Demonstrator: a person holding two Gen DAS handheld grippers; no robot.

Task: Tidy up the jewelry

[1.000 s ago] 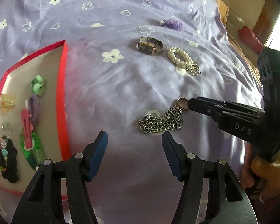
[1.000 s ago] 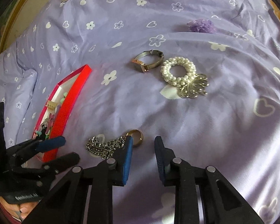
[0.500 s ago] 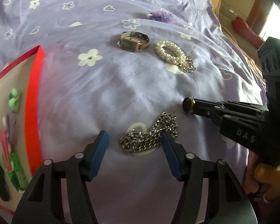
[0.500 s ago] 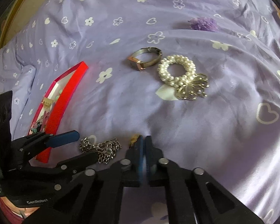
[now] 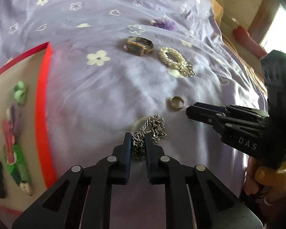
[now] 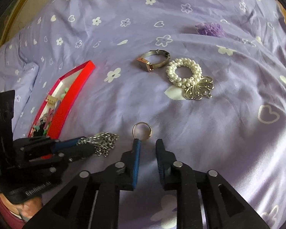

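Already the red tray point(image 5: 42, 103) holds several trinkets. Just right of it, the left gripper point(image 5: 138, 143) pinches the silver chain point(image 5: 152, 127); the right gripper point(image 6: 147, 148) gapes empty near the ring point(image 6: 142, 131). Beyond the tray, watch point(image 6: 152, 61) and pearl bracelet point(image 6: 185, 72) await.

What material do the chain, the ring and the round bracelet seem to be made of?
Chain: it looks like silver-toned metal, with shiny interlocked links.
Ring: probably polished metal, gold-toned, with a smooth reflecting band.
Bracelet: white glossy beads like pearls, real or imitation I cannot tell; its charm looks like silvery metal.
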